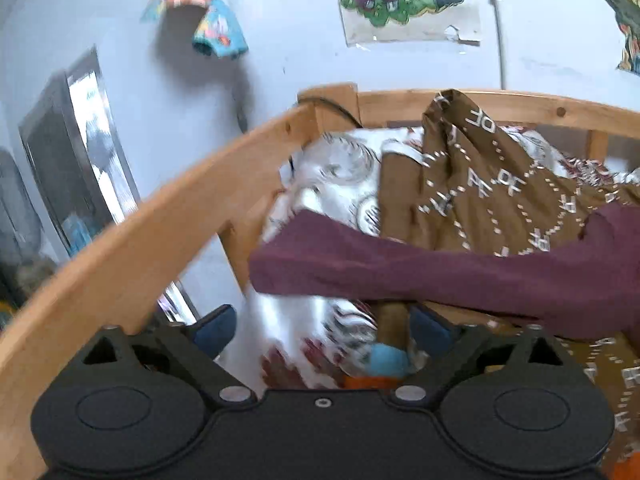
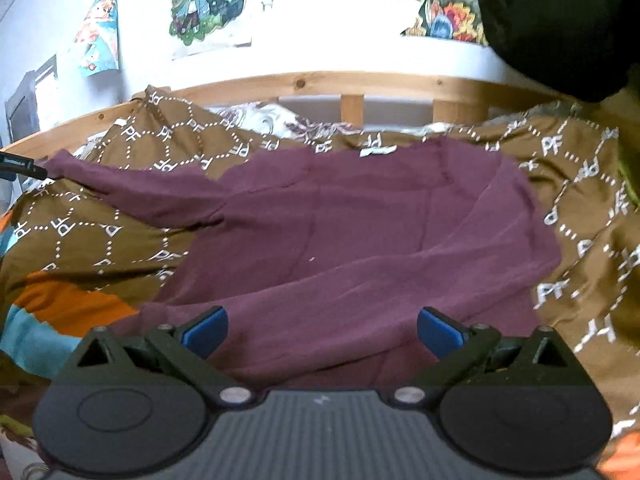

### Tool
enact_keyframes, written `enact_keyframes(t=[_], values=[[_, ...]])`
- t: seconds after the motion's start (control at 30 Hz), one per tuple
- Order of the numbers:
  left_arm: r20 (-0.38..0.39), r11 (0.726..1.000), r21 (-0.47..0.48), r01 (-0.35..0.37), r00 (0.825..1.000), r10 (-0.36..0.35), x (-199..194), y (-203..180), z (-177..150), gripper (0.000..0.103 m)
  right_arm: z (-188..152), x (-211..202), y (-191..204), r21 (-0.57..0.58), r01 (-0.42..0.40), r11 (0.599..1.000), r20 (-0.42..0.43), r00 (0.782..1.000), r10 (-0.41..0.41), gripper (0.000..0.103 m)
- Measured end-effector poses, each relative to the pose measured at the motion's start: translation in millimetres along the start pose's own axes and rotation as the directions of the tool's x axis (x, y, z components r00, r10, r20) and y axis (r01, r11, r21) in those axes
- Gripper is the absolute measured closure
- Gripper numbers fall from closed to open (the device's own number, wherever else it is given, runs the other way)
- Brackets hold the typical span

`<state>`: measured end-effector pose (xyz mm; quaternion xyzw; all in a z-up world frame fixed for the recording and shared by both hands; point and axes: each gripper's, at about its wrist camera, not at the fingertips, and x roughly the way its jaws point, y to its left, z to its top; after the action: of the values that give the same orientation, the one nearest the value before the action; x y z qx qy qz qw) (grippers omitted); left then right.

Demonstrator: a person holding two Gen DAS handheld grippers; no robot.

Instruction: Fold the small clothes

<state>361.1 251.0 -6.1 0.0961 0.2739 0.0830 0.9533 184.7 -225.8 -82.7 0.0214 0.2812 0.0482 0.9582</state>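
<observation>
One maroon shirt (image 2: 360, 232) lies flat on the brown blanket (image 2: 104, 216), unfolded; your left gripper (image 1: 324, 332) and right gripper (image 2: 322, 336) gape empty.

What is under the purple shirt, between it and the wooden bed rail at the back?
In the right wrist view, a brown blanket with white letters lies between the purple shirt and the wooden bed rail, with a bit of patterned white bedding behind it.

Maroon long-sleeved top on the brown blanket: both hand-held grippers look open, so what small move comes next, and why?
Probably lower the right hand-held gripper onto the near hem of the maroon long-sleeved top. Its jaws stand open and empty just above that edge, and the top lies spread on the brown patterned blanket, one sleeve outstretched, unfolded.
</observation>
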Motion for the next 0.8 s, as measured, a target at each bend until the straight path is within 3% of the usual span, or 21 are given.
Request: enact_keyframes(t=[0.07, 0.13, 0.3, 0.4, 0.43, 0.47, 0.5, 0.53, 0.63, 0.7, 0.73, 0.8], values=[[0.072, 0.993, 0.110, -0.043, 0.997, 0.035, -6.7, -3.8, 0.7, 0.008, 0.0, 4.1, 4.0, 0.008, -0.005, 1.000, -0.014, 1.000, 0.005, 0.001], [0.118, 0.968, 0.244, -0.062, 0.992, 0.034, -8.0, -11.6, 0.3, 0.006, 1.6, 6.0, 5.7, 0.008, -0.004, 1.000, -0.013, 1.000, 0.004, 0.001], [0.093, 0.855, 0.517, -0.025, 0.995, -0.027, 6.2, -30.7, 3.9, 0.008, 0.5, 9.6, 7.0, 0.022, -0.006, 1.000, -0.024, 1.000, 0.007, 0.001], [0.040, 0.778, 0.628, -0.001, 0.999, -0.030, 22.0, -39.0, 4.9, 0.021, -1.1, 10.6, 7.0, 0.036, -0.007, 0.999, -0.031, 0.999, 0.008, 0.001], [0.021, 0.749, 0.662, 0.001, 1.000, -0.020, 25.5, -41.5, 5.3, 0.033, -1.3, 10.0, 7.3, 0.037, -0.005, 0.999, -0.029, 1.000, 0.006, 0.001], [-0.006, 0.720, 0.694, 0.004, 1.000, 0.000, 31.5, -44.3, 6.3, 0.058, -1.1, 8.4, 7.4, 0.038, 0.000, 0.999, -0.023, 1.000, 0.001, 0.001], [-0.034, 0.700, 0.714, 0.008, 0.999, 0.023, 36.0, -45.8, 8.3, 0.075, -0.7, 6.5, 6.7, 0.038, 0.001, 0.999, -0.016, 1.000, 0.000, 0.001], [-0.059, 0.695, 0.719, 0.011, 0.997, 0.046, 39.4, -45.3, 10.2, 0.098, -0.5, 4.3, 5.9, 0.040, 0.002, 0.999, -0.010, 1.000, -0.002, 0.001], [-0.134, 0.704, 0.707, 0.069, 0.990, 0.037, 27.1, -42.1, 24.9, 0.101, -0.1, -4.5, 2.3, 0.041, 0.012, 0.999, 0.013, 1.000, -0.013, 0.001], [-0.214, 0.712, 0.691, 0.124, 0.976, 0.039, 8.6, -43.0, 39.6, 0.101, -0.9, -12.4, -1.8, 0.042, 0.019, 0.999, 0.030, 0.999, -0.021, 0.001], [-0.290, 0.728, 0.660, 0.184, 0.957, 0.021, -1.6, -43.5, 48.9, 0.101, -1.5, -16.2, -3.9, 0.044, 0.022, 0.999, 0.038, 0.999, -0.023, 0.001], [-0.465, 0.805, 0.504, 0.315, 0.884, -0.054, -22.0, -43.2, 73.0, 0.101, -2.6, -25.1, -9.5, 0.056, 0.025, 0.998, 0.056, 0.998, -0.028, 0.001]])
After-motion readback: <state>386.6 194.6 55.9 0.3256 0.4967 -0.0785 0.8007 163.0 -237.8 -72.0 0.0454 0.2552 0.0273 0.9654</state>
